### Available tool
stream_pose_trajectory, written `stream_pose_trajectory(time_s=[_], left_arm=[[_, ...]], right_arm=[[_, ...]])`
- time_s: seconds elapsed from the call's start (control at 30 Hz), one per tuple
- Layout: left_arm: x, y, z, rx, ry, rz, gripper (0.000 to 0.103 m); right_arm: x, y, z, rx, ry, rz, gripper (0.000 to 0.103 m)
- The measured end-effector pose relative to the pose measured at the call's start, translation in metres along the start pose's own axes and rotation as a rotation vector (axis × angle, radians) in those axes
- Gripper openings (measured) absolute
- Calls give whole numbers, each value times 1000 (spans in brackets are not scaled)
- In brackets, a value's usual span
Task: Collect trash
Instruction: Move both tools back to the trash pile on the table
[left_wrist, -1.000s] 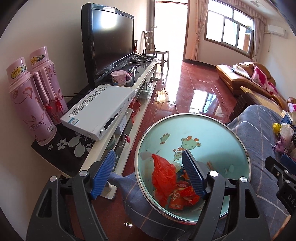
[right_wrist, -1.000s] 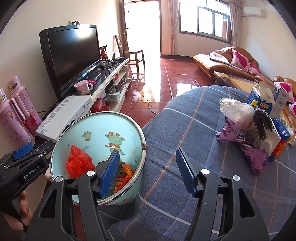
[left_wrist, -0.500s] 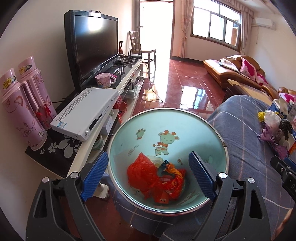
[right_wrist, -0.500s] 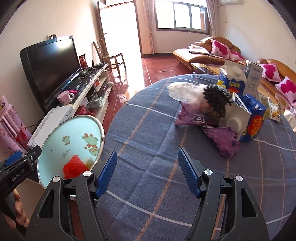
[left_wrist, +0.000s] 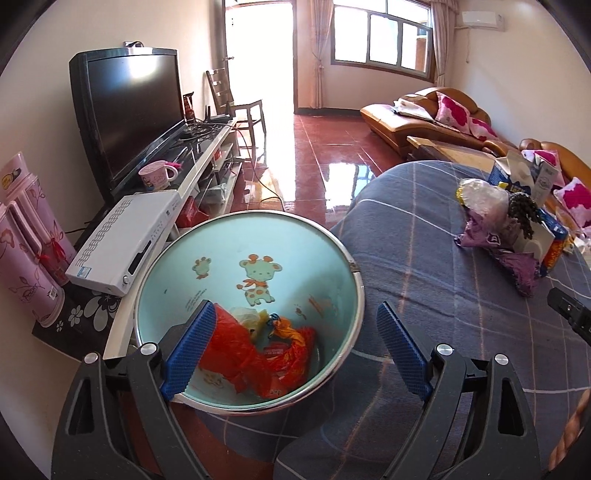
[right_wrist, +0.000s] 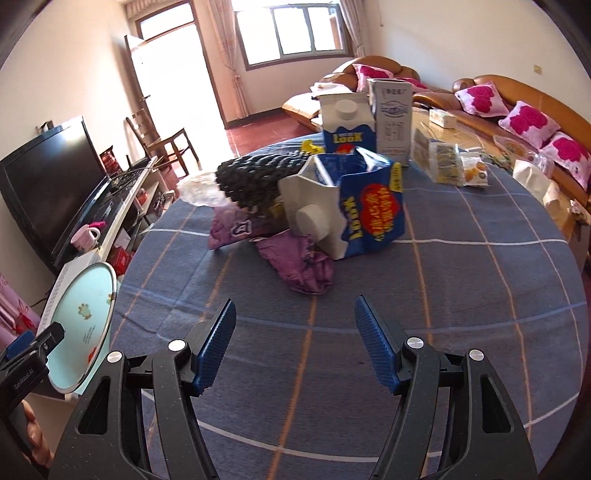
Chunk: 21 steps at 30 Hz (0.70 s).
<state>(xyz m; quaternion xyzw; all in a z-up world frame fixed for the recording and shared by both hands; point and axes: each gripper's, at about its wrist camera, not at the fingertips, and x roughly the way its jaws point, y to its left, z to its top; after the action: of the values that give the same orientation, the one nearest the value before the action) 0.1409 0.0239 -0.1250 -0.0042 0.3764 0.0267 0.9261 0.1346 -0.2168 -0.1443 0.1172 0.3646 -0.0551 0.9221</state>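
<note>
A light blue trash bin with a metal rim stands beside the table; it also shows in the right wrist view. Red and orange wrappers lie in its bottom. My left gripper is open and empty above the bin's mouth. My right gripper is open and empty over the blue checked tablecloth, facing a trash pile: a crushed blue milk carton, purple wrappers, a black spiky object and a clear plastic bag.
Two upright cartons and snack packets stand behind the pile. A TV, white set-top box, pink mug and pink thermoses sit left of the bin. Sofas line the far wall.
My right gripper has swung right from the bin toward the trash pile on the table. My left gripper has turned right, so the bin sits under its left finger.
</note>
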Motion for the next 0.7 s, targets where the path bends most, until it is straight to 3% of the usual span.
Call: stream_pose_trajectory(time_s=[0.23,0.53,0.7], left_arm=[[0,-48,15,80,-31,-90,86],[5,-135,60,181,-94,-284,87],[13,-179,83,245,-117,-330,86]], right_arm=[[-4,-45,15,87,-33,-41,63],[-5,-88,18,133,-28,-82,63],[0,-109,16,163,-13,-93,63]])
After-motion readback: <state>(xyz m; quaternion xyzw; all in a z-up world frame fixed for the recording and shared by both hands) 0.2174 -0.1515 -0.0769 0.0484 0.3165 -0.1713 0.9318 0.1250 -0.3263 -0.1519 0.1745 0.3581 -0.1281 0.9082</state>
